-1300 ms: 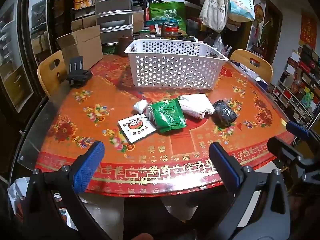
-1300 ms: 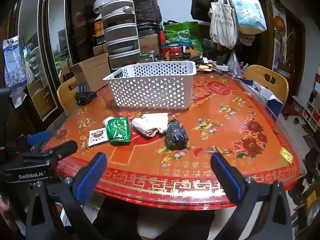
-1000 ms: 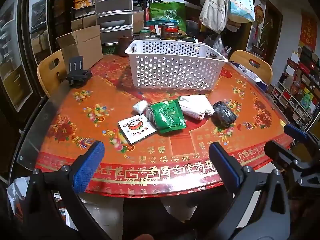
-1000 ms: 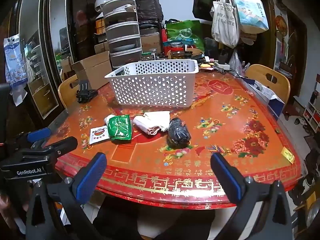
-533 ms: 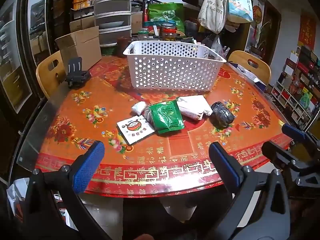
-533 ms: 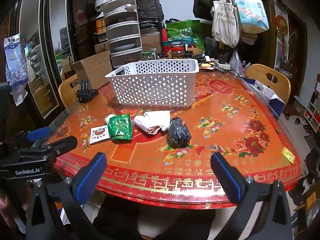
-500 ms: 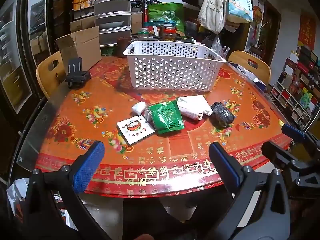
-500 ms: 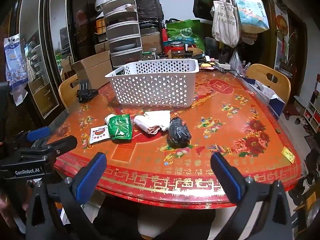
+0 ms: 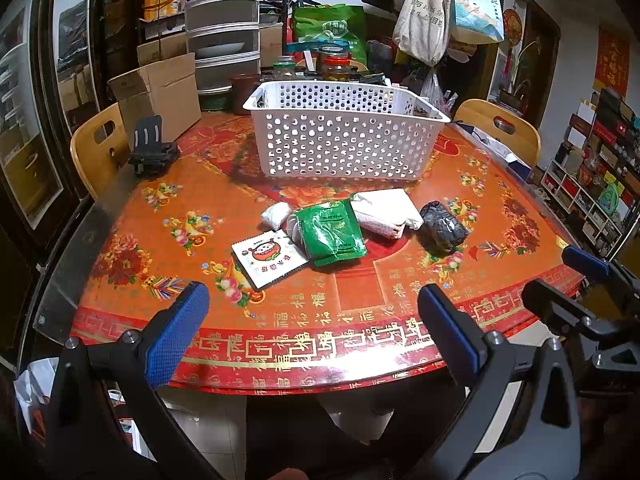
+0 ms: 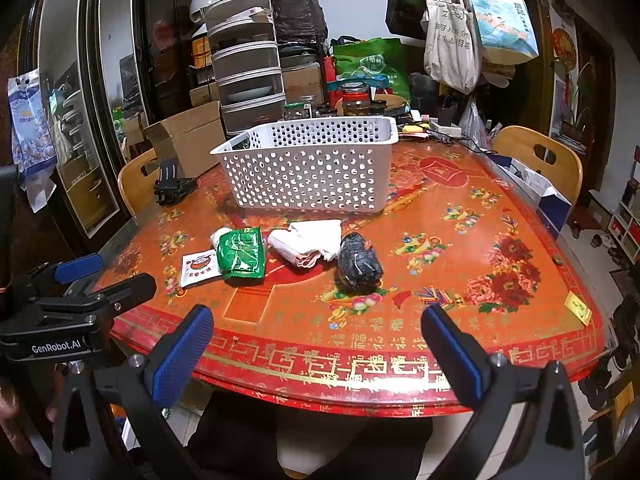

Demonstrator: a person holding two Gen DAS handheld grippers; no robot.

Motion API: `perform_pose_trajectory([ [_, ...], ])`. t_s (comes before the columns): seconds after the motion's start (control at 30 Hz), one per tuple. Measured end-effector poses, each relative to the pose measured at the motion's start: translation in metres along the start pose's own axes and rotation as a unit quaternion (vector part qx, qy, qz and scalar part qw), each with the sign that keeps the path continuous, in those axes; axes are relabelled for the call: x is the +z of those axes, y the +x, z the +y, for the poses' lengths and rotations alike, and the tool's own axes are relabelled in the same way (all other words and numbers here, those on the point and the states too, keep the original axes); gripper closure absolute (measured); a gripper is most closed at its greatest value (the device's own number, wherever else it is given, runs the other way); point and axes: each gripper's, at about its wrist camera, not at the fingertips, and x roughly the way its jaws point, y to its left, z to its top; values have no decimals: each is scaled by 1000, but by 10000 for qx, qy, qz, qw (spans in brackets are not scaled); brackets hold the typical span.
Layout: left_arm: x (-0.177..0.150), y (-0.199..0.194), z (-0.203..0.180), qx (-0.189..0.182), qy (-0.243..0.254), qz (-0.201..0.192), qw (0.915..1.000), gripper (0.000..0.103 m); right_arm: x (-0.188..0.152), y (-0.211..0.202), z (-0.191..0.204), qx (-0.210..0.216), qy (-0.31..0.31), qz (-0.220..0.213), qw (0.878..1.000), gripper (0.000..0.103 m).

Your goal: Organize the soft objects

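Note:
A white perforated basket [image 9: 344, 136] [image 10: 312, 164] stands at the far middle of the red table. In front of it lie a white sachet [image 9: 270, 258] [image 10: 199, 267], a green packet [image 9: 332, 232] [image 10: 242, 256], a small white roll [image 9: 275, 214], a folded white cloth [image 9: 386, 210] [image 10: 310, 240] and a black bundle [image 9: 442, 229] [image 10: 358, 264]. My left gripper [image 9: 312, 332] is open and empty at the near table edge. My right gripper [image 10: 320, 344] is open and empty at the near edge, in front of the black bundle.
A black phone stand [image 9: 150, 150] sits at the table's left. A cardboard box [image 9: 160, 92], stacked drawers [image 10: 248, 80], jars [image 10: 354, 100] and hanging bags [image 9: 432, 20] crowd the back. Wooden chairs [image 10: 540, 160] stand at both sides.
Both grippers have shifted only slightly. The objects on the table have not moved.

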Motion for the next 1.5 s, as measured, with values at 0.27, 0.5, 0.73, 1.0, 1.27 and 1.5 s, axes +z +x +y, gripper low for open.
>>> perform_pose_trajectory([
  [0.27, 0, 0, 0, 3, -1, 0, 10000, 0, 0, 0, 0, 6, 6, 4, 10000, 0],
  [0.5, 0, 0, 0, 2, 1, -1, 10000, 0, 0, 0, -1, 7, 10, 6, 10000, 0],
  [0.73, -1, 0, -1, -3, 9, -6, 10000, 0, -2, 1, 0, 31, 15, 9, 10000, 0],
  [1.0, 0, 0, -1, -1, 10, -4, 10000, 0, -2, 1, 0, 34, 21, 16, 10000, 0],
  [1.27, -1, 0, -2, 1, 13, 3, 10000, 0, -2, 1, 0, 39, 24, 20, 10000, 0],
  [1.5, -1, 1, -2, 9, 7, 1, 10000, 0, -2, 1, 0, 37, 29, 23, 10000, 0],
])
